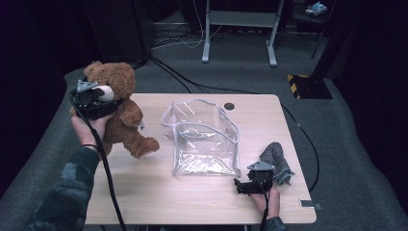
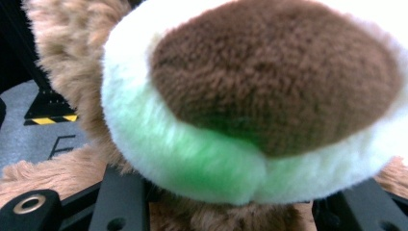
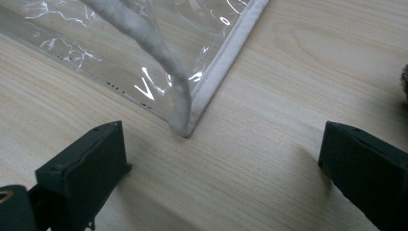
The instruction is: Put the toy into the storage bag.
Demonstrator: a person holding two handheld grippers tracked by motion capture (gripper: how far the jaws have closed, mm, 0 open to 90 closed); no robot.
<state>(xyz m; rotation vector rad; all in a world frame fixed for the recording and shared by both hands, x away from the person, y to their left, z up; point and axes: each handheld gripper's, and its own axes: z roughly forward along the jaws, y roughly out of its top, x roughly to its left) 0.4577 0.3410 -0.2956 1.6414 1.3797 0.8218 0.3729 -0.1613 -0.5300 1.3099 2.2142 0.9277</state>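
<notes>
The left gripper (image 1: 96,98) is clamping the teddy bear (image 1: 120,113) around its middle and holding it up in the air over the left edge of the table (image 1: 154,192), clear of the wood. From the left gripper view the bear's pale muzzle and brown nose (image 2: 274,72) are looming right against the lens, with brown fur pressing down between the two black jaws. In the high view the bear is hanging upright, one leg dangling toward the clear plastic bag (image 1: 204,139).

That bag is sitting open in the middle of the table, its mouth gaping upward and its white-trimmed corner (image 3: 185,127) lying just ahead of the right gripper (image 1: 239,186). The right gripper is resting low on the near right part of the table, its jaws standing wide apart with nothing but bare wood between them. Just beside it, toward the right edge, a grey cloth (image 1: 276,161) is lying crumpled on the tabletop.
</notes>
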